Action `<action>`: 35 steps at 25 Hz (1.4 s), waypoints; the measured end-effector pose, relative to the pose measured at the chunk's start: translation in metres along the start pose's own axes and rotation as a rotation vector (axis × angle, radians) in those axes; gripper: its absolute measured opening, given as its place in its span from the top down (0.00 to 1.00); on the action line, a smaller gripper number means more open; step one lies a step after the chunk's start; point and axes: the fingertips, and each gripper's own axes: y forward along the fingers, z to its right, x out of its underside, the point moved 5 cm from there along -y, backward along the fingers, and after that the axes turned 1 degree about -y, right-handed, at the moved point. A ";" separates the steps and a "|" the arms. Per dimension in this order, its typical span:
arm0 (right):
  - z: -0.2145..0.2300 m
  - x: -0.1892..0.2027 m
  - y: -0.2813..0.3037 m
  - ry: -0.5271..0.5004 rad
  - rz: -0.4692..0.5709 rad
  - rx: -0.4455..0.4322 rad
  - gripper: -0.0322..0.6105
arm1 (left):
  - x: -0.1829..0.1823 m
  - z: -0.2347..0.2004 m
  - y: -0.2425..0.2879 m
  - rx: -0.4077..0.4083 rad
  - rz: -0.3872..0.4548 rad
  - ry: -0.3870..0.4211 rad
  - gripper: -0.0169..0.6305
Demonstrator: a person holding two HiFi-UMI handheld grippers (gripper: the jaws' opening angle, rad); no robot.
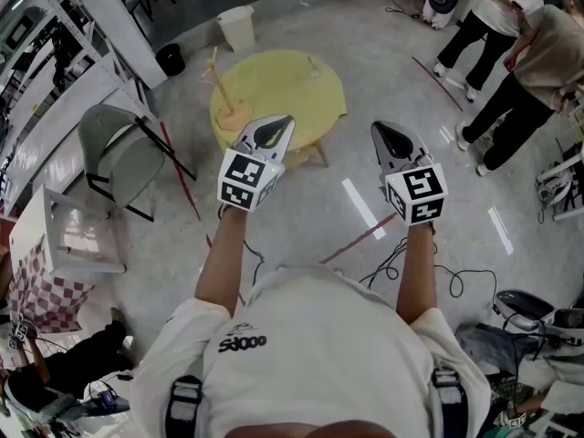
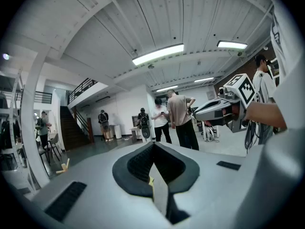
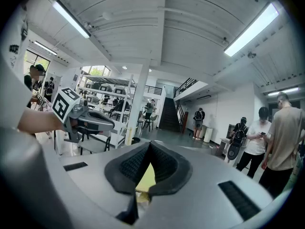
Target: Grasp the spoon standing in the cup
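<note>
Now, left tongs (image 1: 277,124), right tongs (image 1: 384,130), both closed, one yellow table (image 1: 278,85).

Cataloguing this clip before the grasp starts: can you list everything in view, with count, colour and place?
Table: one, round, yellow cloth, ahead of the tongs.
Stick-like item: one, pale wood, upright at the table's left edge; too small to name.
White bin: one, beyond the table.
Black bin: one, left of the white one.
Chair: one, grey, left of the table.
People: two, standing, upper right.
Cables: several, black, on the floor.
Left tongs: one, grey, shut, empty.
Right tongs: one, grey, shut, empty.
</note>
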 end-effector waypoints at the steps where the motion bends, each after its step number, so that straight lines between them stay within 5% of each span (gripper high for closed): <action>1: 0.000 -0.001 0.002 0.000 -0.001 0.000 0.92 | -0.001 -0.002 0.000 -0.001 0.000 0.001 0.93; 15: 0.014 0.007 -0.007 0.054 0.048 -0.051 0.92 | -0.005 0.022 0.015 -0.004 -0.025 0.006 0.93; 23: 0.076 0.044 -0.041 0.090 0.037 -0.084 0.92 | -0.008 0.078 0.060 -0.042 -0.048 -0.012 0.93; 35: 0.096 0.046 0.025 0.104 0.037 -0.125 0.92 | 0.010 0.026 0.100 -0.072 -0.079 -0.034 0.93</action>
